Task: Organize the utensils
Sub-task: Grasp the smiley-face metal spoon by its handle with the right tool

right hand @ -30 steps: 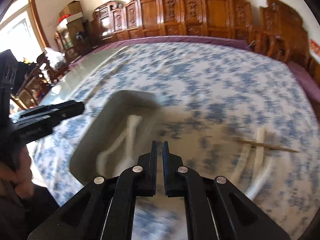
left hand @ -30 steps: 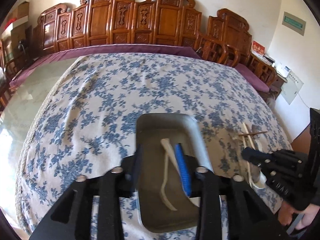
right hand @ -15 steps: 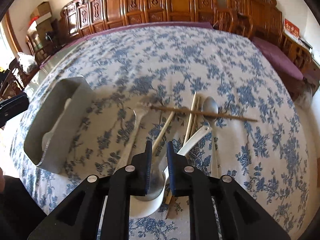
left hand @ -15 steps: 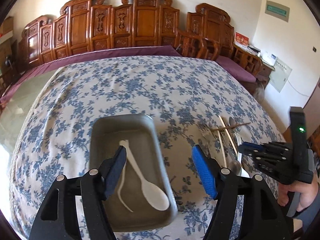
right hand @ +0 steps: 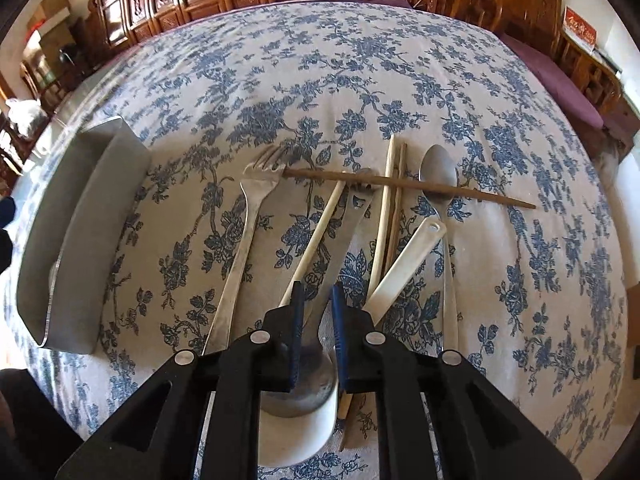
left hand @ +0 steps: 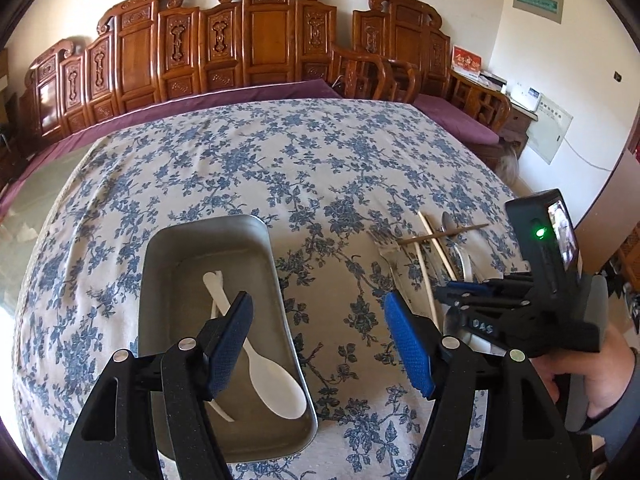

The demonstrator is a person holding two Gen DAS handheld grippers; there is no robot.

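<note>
The left gripper point(left hand: 320, 344) has let go and backed off since a second ago, jaws spread wide and empty, leaving the white plastic spoon point(left hand: 264, 356) lying in the metal tray point(left hand: 280, 292), at about seven o'clock from the fingers. Meanwhile the right gripper point(right hand: 316, 320) has swung from the tray down over the utensil pile, its jaws barely parted and straddling the handle of a large steel spoon point(right hand: 304, 384) without clearly pinching it, probably lining up the next pick. That spoon nests in a white ceramic spoon point(right hand: 404, 264); a fork point(right hand: 244, 232) lies at eleven o'clock, chopsticks point(right hand: 384, 220) at one o'clock, crossed by a dark chopstick point(right hand: 408, 186). The only lettering, white marks on the gripper body, is too unclear to read.
</note>
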